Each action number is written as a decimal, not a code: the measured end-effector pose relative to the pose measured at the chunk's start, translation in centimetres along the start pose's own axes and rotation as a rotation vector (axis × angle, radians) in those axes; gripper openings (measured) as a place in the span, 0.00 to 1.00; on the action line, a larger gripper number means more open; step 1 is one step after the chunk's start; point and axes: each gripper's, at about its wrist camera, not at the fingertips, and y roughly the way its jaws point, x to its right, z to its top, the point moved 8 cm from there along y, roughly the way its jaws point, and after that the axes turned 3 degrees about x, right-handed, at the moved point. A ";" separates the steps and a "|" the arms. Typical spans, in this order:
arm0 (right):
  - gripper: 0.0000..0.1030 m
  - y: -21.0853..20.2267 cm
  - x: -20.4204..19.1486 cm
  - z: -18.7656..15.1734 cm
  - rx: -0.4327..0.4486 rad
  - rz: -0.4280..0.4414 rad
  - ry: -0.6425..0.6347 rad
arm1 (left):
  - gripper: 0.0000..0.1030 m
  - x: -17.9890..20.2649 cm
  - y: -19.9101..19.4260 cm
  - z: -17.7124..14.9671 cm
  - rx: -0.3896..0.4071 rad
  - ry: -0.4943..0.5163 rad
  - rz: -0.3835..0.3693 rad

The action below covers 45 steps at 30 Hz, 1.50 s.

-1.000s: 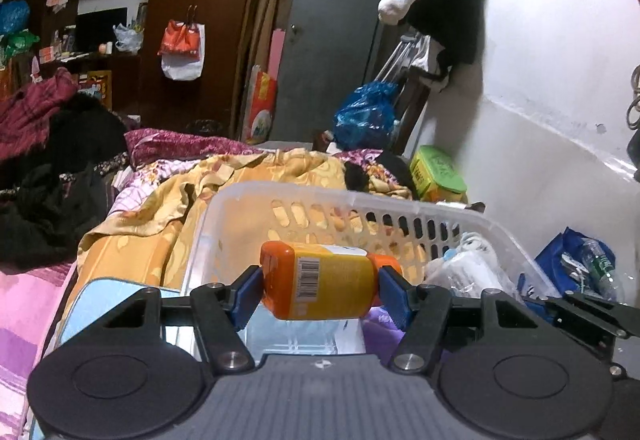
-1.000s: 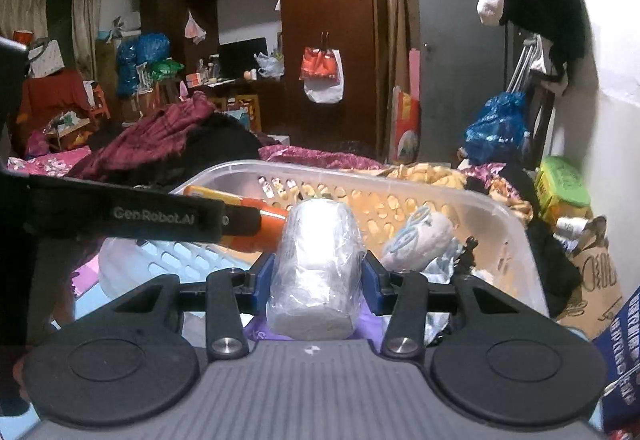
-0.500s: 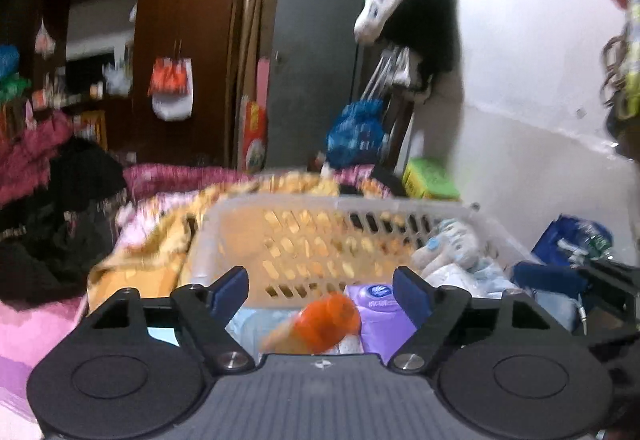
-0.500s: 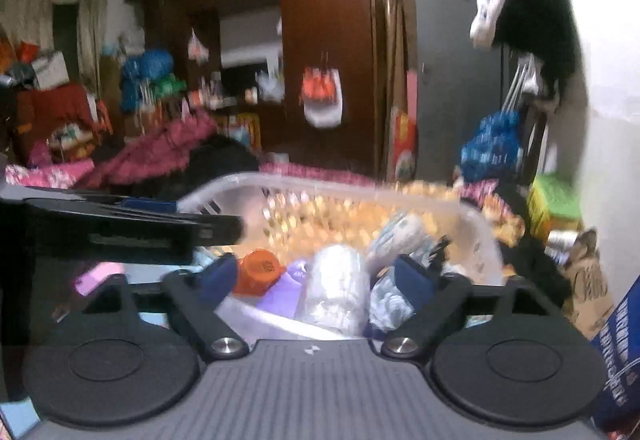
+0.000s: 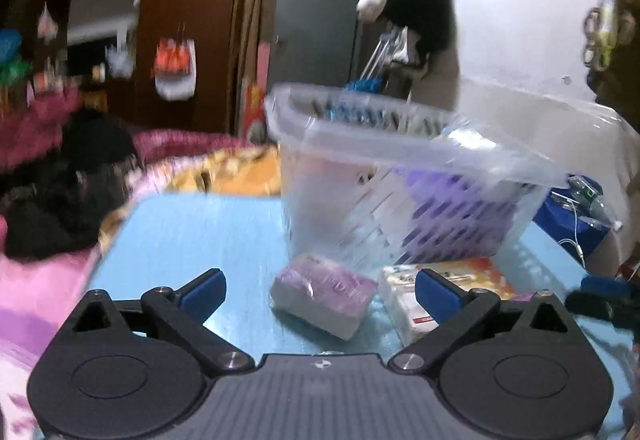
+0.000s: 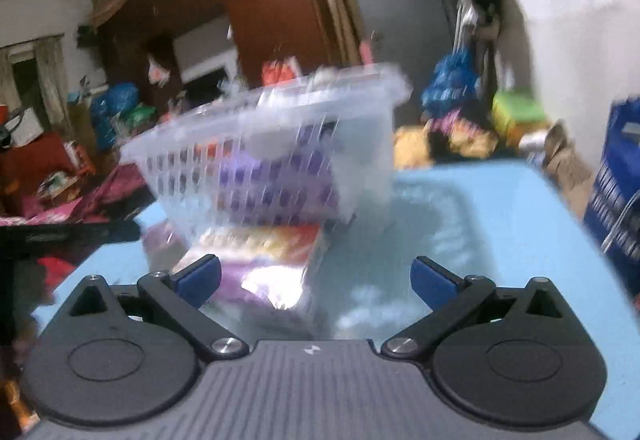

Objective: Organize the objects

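- 2 tongs, both spread wide w/ nothing between the blue pads: left tongs point(image 5: 320, 290), right tongs point(image 6: 316, 280).
- 1 clear plastic basket point(image 5: 404, 196) on the light-blue surface point(image 5: 200, 240), slotted walls, purple stuff showing through; exact count inside can't be told, too blurred.
- 2 packs lie outside the basket in left wrist view: 1 purple wrapped pack point(image 5: 324, 294) just in front of the basket's near corner, 1 flat orange/white pack point(image 5: 444, 280) just beside it to the right, its far edge at the basket's base.
- Right wrist view: same basket point(image 6: 272, 160), the orange pack point(image 6: 260, 244) at its base, 1 shiny purple pack point(image 6: 260, 292) nearer the tongs. Heavy motion blur.
- Surface: glossy, light blue, reflecting light.
- Room: cluttered. Dark wooden wardrobe point(image 5: 192, 20), grey door point(image 5: 316, 40), white wall point(image 5: 520, 40) w/ clothes hung on it, bed w/ pink and yellow bedding point(image 5: 224, 168), blue plastic bag point(image 6: 452, 84) by the wall.
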 end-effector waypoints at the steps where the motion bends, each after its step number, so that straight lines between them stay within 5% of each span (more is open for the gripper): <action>1: 1.00 0.6 -0.3 0.0 -0.017 0.021 0.009 | 0.98 -0.1 0.9 -0.2 -0.033 -0.005 -0.021; 6: 0.99 2.0 -2.4 -0.6 -0.031 -0.009 -0.086 | 0.97 -0.3 2.4 -0.9 -0.063 0.041 0.027; 23: 0.77 0.3 -2.0 -3.9 -0.056 0.003 -0.090 | 0.97 0.2 4.1 -1.3 -0.092 0.090 0.071; 28: 0.72 0.1 -2.1 -4.0 -0.053 0.008 -0.096 | 0.75 0.5 3.6 -1.3 -0.074 0.107 0.072; 30: 0.72 0.0 -2.1 -4.0 -0.049 0.013 -0.089 | 0.75 0.5 3.6 -1.3 -0.069 0.102 0.068; 45: 0.71 -4.0 -3.3 -3.2 0.214 0.120 -0.153 | 0.72 0.8 -2.4 -0.2 0.175 0.004 -0.040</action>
